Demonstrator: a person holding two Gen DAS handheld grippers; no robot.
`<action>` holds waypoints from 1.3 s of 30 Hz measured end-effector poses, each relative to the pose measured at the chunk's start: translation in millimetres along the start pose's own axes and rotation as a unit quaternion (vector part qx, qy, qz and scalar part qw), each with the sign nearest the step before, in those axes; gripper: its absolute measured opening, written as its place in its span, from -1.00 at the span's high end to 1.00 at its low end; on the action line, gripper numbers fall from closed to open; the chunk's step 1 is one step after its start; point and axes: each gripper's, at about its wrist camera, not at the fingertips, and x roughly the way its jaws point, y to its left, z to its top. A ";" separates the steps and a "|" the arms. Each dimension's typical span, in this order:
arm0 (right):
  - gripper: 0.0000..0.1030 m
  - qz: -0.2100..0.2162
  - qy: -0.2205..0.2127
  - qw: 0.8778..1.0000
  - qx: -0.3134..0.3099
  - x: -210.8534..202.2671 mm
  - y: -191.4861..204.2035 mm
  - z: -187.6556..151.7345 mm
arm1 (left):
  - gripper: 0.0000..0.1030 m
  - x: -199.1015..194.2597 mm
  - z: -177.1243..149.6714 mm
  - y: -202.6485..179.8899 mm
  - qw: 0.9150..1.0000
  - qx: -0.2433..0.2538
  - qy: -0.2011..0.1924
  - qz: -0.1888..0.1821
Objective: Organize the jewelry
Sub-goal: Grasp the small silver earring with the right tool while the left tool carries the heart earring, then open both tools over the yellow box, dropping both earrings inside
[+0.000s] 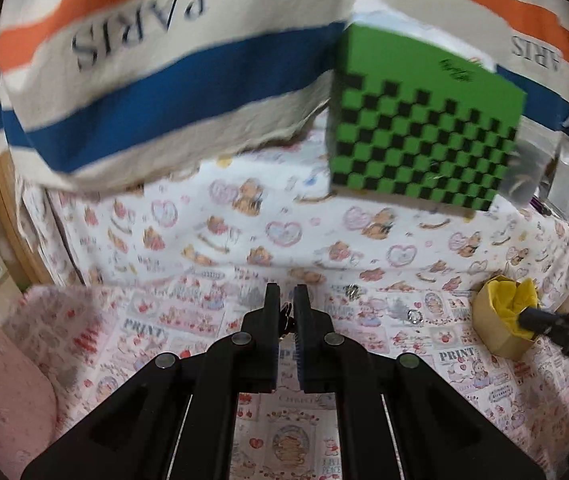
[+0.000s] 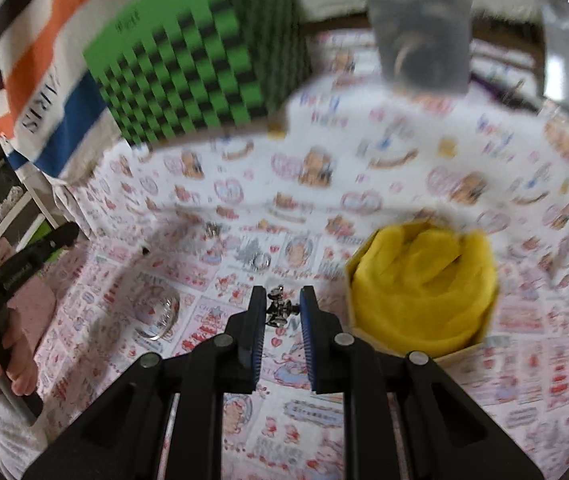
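A small silver earring point(image 2: 277, 307) is pinched between the right gripper point(image 2: 282, 300) fingers, above the patterned desk point(image 2: 324, 200) beside the yellow-lined box point(image 2: 420, 292); a dark trinket point(image 1: 285, 320) is clamped in the nearly closed left gripper point(image 1: 287, 300).

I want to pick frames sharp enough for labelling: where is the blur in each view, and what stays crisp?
Left wrist view: left gripper crisp, printed cloth near it readable, checkered green box and striped fabric smeared. Right wrist view: blurrier overall; right gripper and its silver jewelry piece sharp, yellow-lined box soft, far cloth streaked; both bow at the edges.
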 end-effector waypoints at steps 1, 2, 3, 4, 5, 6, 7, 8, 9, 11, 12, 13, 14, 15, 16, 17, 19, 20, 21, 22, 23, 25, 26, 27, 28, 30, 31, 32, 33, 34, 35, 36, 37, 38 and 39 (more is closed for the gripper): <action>0.69 0.000 -0.009 1.000 -0.002 -6.6 -2.0 1.1 | 0.89 -4.2 0.5 -2.3 1.000 0.004 -0.008 0.004; 0.69 0.000 -0.020 1.000 -0.004 -16.2 -3.3 2.4 | 0.89 -10.4 1.1 -6.6 0.999 0.013 -0.023 0.019; 0.69 0.000 -0.032 0.999 -0.006 -22.8 -3.3 3.6 | 0.89 -17.7 1.7 -11.2 0.998 0.024 -0.041 0.035; 0.69 0.000 -0.042 0.999 -0.006 -29.1 -3.9 4.8 | 0.89 -24.5 2.8 -13.8 0.998 0.027 -0.053 0.038; 0.69 0.003 -0.052 0.999 -0.005 -35.3 -4.8 6.3 | 0.89 -30.7 5.1 -14.4 0.998 0.020 -0.058 0.031; 0.69 0.007 -0.060 0.998 -0.003 -41.6 -7.4 7.2 | 0.89 -37.2 8.1 -14.5 0.998 0.010 -0.063 0.024; 0.69 0.012 -0.070 0.997 -0.001 -48.4 -9.2 9.4 | 0.89 -44.8 10.9 -15.8 0.997 0.003 -0.071 0.022; 0.69 0.014 -0.078 0.997 0.000 -54.3 -10.8 11.1 | 0.89 -53.3 13.5 -19.7 0.996 0.003 -0.080 0.028; 0.69 0.014 -0.084 0.996 0.000 -57.9 -12.7 12.1 | 0.89 -61.8 15.8 -25.8 0.995 0.008 -0.091 0.033; 0.69 0.018 -0.098 0.995 0.007 -64.2 -18.1 13.9 | 0.89 -74.5 20.5 -39.2 0.994 0.023 -0.105 0.031; 0.69 0.019 -0.102 0.995 0.012 -66.1 -22.9 14.3 | 0.89 -79.1 23.7 -46.5 0.994 0.030 -0.106 0.022; 0.69 0.016 -0.105 0.994 0.016 -66.3 -26.0 13.8 | 0.89 -81.3 26.8 -52.8 0.994 0.031 -0.102 0.010; 0.69 0.013 -0.109 0.994 0.024 -66.5 -32.1 13.8 | 0.89 -82.1 30.9 -58.9 0.995 0.028 -0.095 -0.006; 0.69 0.012 -0.110 0.993 0.032 -65.6 -38.5 14.3 | 0.89 -81.4 35.0 -64.9 0.996 0.021 -0.087 -0.022; 0.69 0.014 -0.110 0.993 0.039 -65.1 -44.6 15.1 | 0.89 -80.3 37.7 -70.9 0.996 0.015 -0.081 -0.034; 0.69 0.013 -0.109 0.993 0.047 -63.1 -53.1 16.0 | 0.89 -77.4 40.8 -78.7 0.996 0.010 -0.075 -0.046; 0.69 0.004 -0.106 0.992 0.062 -57.8 -67.9 16.2 | 0.89 -65.9 44.7 -96.4 0.996 0.004 -0.055 -0.077; 0.69 0.006 -0.100 0.992 0.072 -53.0 -77.7 15.9 | 0.89 -58.4 44.9 -105.4 0.994 0.000 -0.043 -0.096; 0.69 0.008 -0.093 0.992 0.083 -47.9 -87.3 15.3 | 0.89 -49.7 45.0 -115.0 0.993 -0.005 -0.028 -0.115; 0.69 0.010 -0.088 0.992 0.095 -43.8 -95.8 14.5 | 0.89 -37.8 44.6 -127.0 0.991 -0.010 -0.010 -0.134; 0.69 0.013 -0.080 0.991 0.107 -38.0 -104.8 13.5 | 0.89 -26.4 43.9 -138.2 0.989 -0.013 0.006 -0.145; 0.69 0.014 -0.068 0.990 0.124 -25.9 -120.0 10.0 | 0.89 -4.6 40.4 -163.2 0.985 -0.012 0.034 -0.169; 0.69 0.015 -0.063 0.989 0.137 -20.9 -126.7 7.4 | 0.89 5.9 38.7 -174.6 0.982 -0.011 0.048 -0.181; 0.69 0.025 -0.056 0.987 0.150 -15.5 -133.1 5.6 | 0.89 16.9 36.6 -185.0 0.979 -0.013 0.063 -0.191; 0.69 0.036 -0.050 0.985 0.161 -11.2 -138.5 3.9 | 0.89 24.6 33.2 -192.8 0.978 -0.016 0.073 -0.195; 0.69 0.040 -0.044 0.984 0.169 -4.3 -143.5 2.4 | 0.89 42.7 27.7 -206.5 0.975 -0.017 0.094 -0.202; 0.69 0.038 -0.041 0.984 0.167 -1.6 -144.3 2.0 | 0.89 50.5 24.8 -211.4 0.974 -0.017 0.102 -0.200; 0.69 0.038 -0.036 0.985 0.165 2.0 -144.5 1.6 | 0.89 57.9 22.0 -216.2 0.975 -0.015 0.109 -0.194; 0.69 0.038 -0.033 0.985 0.165 4.2 -144.3 1.2 | 0.89 64.4 18.4 -218.3 0.975 -0.013 0.115 -0.190; 0.69 0.037 -0.029 0.985 0.165 6.5 -144.1 0.6 | 0.89 69.6 15.8 -220.4 0.975 -0.013 0.120 -0.189; 0.69 0.037 -0.028 0.985 0.165 7.4 -144.3 0.7 | 0.89 75.1 13.0 -221.7 0.974 -0.015 0.126 -0.190; 0.69 0.036 -0.026 0.985 0.165 8.6 -144.9 0.5 | 0.89 79.7 10.3 -222.4 0.973 -0.016 0.130 -0.190; 0.68 0.034 -0.024 0.985 0.166 10.1 -145.7 0.2 | 0.89 82.2 7.9 -221.6 0.973 -0.016 0.133 -0.187; 0.68 0.034 -0.023 0.985 0.168 11.1 -146.6 -0.2 | 0.89 85.1 5.8 -220.7 0.973 -0.017 0.137 -0.187; 0.68 0.036 -0.021 0.984 0.171 12.4 -147.7 -0.3 | 0.89 87.3 4.3 -219.9 0.971 -0.019 0.140 -0.192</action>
